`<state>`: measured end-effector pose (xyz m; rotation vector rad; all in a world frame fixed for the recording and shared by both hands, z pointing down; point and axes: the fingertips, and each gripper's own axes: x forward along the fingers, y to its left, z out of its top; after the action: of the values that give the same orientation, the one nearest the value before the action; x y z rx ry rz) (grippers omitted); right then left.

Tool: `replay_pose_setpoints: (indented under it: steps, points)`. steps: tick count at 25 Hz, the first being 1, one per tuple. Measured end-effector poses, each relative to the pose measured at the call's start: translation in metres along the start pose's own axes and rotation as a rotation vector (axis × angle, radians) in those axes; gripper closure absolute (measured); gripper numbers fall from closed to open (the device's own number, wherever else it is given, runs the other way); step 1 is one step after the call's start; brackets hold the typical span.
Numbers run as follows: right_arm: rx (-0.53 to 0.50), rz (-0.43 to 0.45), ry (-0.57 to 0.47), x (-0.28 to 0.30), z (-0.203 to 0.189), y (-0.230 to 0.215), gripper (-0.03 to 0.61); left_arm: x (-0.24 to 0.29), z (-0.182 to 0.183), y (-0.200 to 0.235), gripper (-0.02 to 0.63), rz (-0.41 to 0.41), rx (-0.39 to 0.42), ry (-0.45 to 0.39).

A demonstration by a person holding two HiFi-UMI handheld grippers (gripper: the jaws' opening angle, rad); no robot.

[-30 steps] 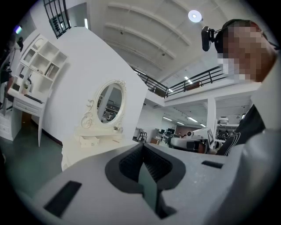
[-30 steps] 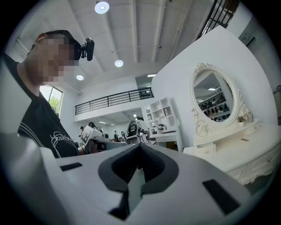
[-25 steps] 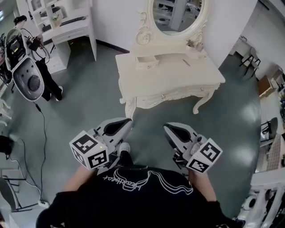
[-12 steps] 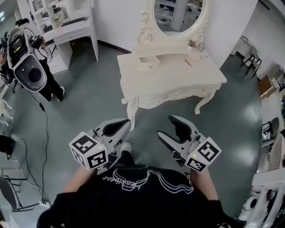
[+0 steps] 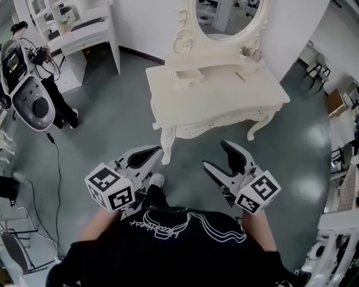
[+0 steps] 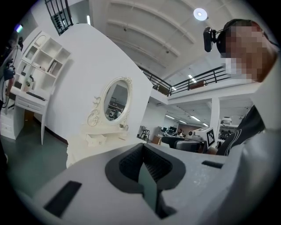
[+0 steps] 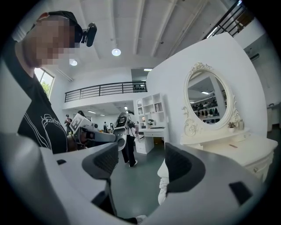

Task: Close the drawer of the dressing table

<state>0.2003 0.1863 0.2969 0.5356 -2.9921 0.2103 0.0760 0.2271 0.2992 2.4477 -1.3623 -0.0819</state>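
The white dressing table (image 5: 224, 103) with its oval mirror (image 5: 227, 14) stands ahead of me on the grey-green floor. A small drawer (image 5: 188, 77) on its raised back shelf sticks out toward me; the left gripper view shows this drawer (image 6: 97, 139) too. Both grippers hover well short of the table, above the floor. My left gripper (image 5: 157, 151) is shut with nothing in it, its pads (image 6: 151, 169) pressed together. My right gripper (image 5: 215, 155) has its jaws opening wide, and only floor shows between the pads (image 7: 179, 166).
A person (image 5: 59, 106) stands at the left beside a white rig (image 5: 28, 92), and a cable (image 5: 56, 168) trails over the floor. A white shelf desk (image 5: 78, 33) fills the back left. Chairs and furniture (image 5: 336, 101) line the right side. My shoe (image 5: 156, 180) shows below.
The right gripper's jaws went from shut to wide open. Both grippers edged forward toward the dressing table, and the left one stayed shut.
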Motion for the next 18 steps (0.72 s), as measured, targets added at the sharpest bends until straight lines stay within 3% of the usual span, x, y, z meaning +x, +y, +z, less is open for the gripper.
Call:
replay_pose_setpoints:
  steps: [7, 18]
  points:
    - [-0.020, -0.091, 0.072, 0.052, -0.009, -0.052, 0.256, 0.041, 0.009, 0.071, 0.611, -0.020, -0.024, 0.038]
    - [0.062, -0.207, 0.083, 0.146, -0.001, -0.126, 0.271, 0.098, 0.041, 0.189, 0.611, -0.070, -0.030, 0.098]
